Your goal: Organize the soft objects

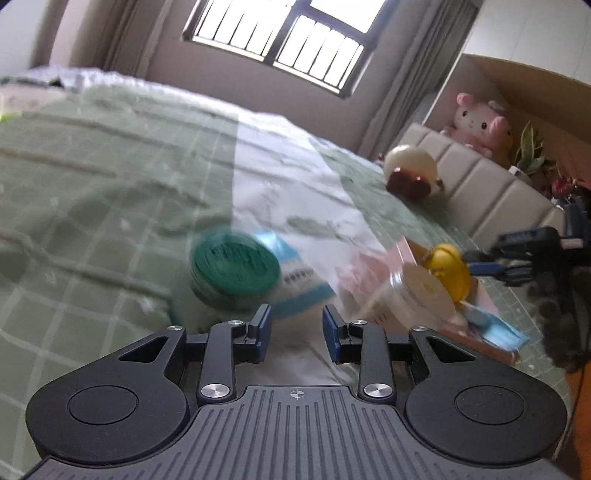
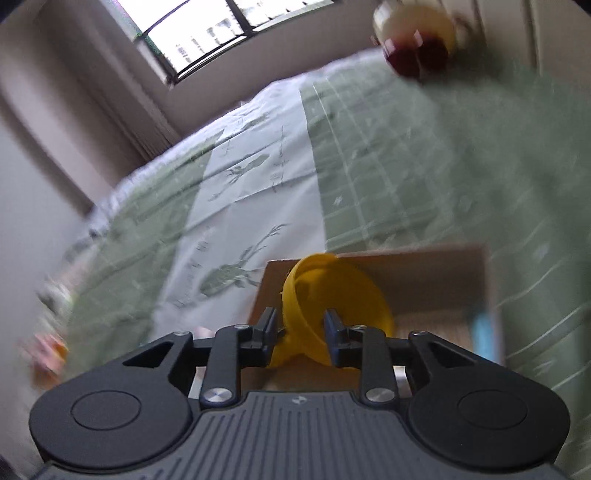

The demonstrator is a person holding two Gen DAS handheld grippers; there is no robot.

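My left gripper [image 1: 297,325] is open and empty, low over the green checked bed cover [image 1: 92,177]. Just ahead of it lie a green-lidded jar [image 1: 234,271] and a white and blue pack [image 1: 295,284]. My right gripper [image 2: 300,332] is shut on a yellow plastic funnel [image 2: 332,299] and holds it over an open cardboard box [image 2: 424,277]. In the left wrist view the right gripper [image 1: 476,264] shows at the right, with the funnel [image 1: 448,271] beside a clear round tub [image 1: 421,291]. A round cream and dark red plush [image 1: 412,171] lies farther up the bed; it also shows in the right wrist view [image 2: 415,35].
A padded beige headboard [image 1: 480,184] runs along the right. A pink plush [image 1: 478,123] and a plant [image 1: 530,151] sit on the shelf behind it. A window [image 1: 291,37] and curtains are at the far wall. Both views are blurred by motion.
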